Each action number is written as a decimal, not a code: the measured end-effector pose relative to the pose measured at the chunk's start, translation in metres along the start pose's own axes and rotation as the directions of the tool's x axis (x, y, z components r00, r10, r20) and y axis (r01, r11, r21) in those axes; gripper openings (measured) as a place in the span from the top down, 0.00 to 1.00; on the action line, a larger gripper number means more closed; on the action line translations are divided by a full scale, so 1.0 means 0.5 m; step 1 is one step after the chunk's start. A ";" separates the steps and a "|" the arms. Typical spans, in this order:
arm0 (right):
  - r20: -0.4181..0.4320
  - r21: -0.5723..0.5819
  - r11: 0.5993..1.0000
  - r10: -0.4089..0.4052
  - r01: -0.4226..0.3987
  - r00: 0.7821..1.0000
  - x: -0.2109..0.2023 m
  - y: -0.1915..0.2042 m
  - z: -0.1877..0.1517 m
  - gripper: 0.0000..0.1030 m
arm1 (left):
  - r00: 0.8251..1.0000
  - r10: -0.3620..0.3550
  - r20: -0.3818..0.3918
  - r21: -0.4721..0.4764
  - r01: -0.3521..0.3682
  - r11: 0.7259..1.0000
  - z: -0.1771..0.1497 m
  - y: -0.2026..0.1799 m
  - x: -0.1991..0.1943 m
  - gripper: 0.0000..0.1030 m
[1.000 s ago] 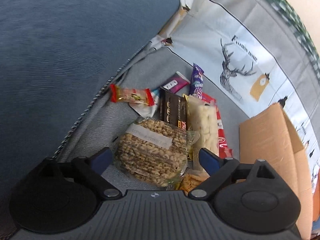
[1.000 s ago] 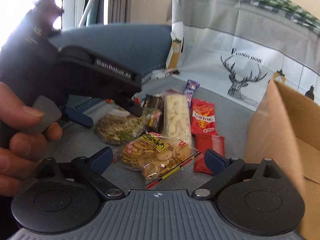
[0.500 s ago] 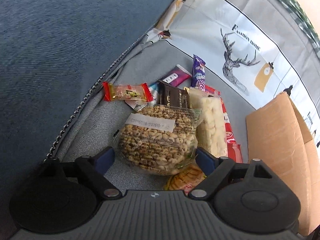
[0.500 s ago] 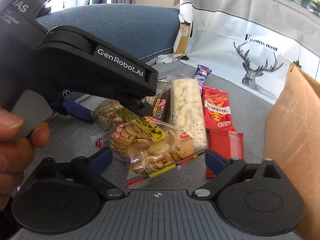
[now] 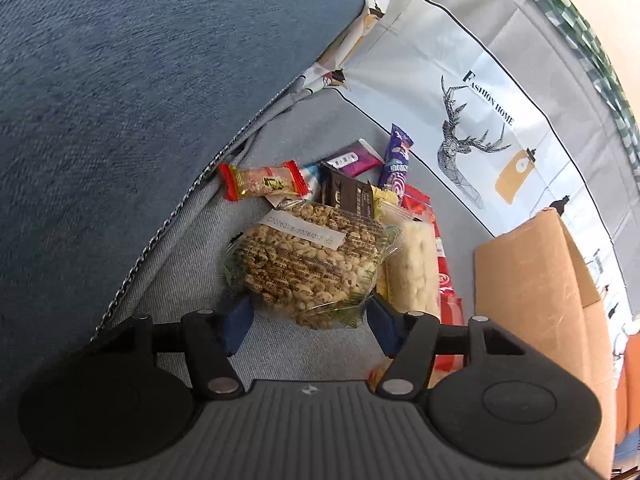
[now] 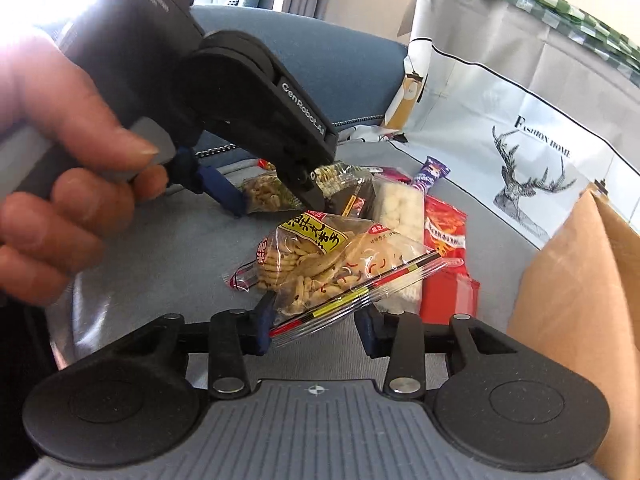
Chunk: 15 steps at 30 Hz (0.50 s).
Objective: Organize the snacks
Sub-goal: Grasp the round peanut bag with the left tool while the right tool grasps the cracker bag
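So my left tool [image 5: 308, 322] is closing in on the clear bag of puffed grain snacks [image 5: 308, 264], which sits right between the blue pads at lower centre of the left view; they look like they're just reaching its sides, not squeezing yet. The white sticker on it is a date code I can't fully read. My right tool [image 6: 316, 322] is closing too, with the bottom edge of the cracker bag [image 6: 320, 264] between its pads, touching on the left. That bag has a yellow label with bold black characters. The rest of the snack pile lies behind on the grey sofa seat [image 6: 168, 248]. The deer cloth [image 5: 472, 136] reads "Fashion Home", and the cardboard box [image 5: 532, 280] is at right.
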State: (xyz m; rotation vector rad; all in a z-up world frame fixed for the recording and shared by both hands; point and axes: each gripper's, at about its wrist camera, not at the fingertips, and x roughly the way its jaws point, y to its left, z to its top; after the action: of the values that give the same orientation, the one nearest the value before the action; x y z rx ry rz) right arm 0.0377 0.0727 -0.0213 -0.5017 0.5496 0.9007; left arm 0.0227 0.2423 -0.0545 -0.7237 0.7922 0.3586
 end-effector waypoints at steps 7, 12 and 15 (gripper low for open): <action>-0.115 0.108 0.988 0.123 -0.111 0.986 -0.058 -0.001 -0.021 0.58 | 0.967 -0.173 -0.187 -0.051 0.166 0.985 -0.022 -0.004 0.009 0.38; -0.169 0.190 0.975 0.145 -0.112 0.975 -0.059 0.005 -0.045 0.58 | 0.974 -0.131 -0.185 -0.011 0.131 0.991 -0.043 -0.025 0.001 0.37; -0.154 0.192 0.976 0.133 -0.102 0.979 -0.059 0.006 -0.046 0.48 | 0.983 -0.113 -0.144 -0.006 0.113 0.994 -0.045 -0.031 -0.005 0.17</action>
State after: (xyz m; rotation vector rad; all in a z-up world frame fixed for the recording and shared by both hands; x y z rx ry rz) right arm 0.0149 0.0428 -0.0203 -0.3811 0.8142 0.9155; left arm 0.0181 0.2154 -0.0564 -0.7955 0.8838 0.2046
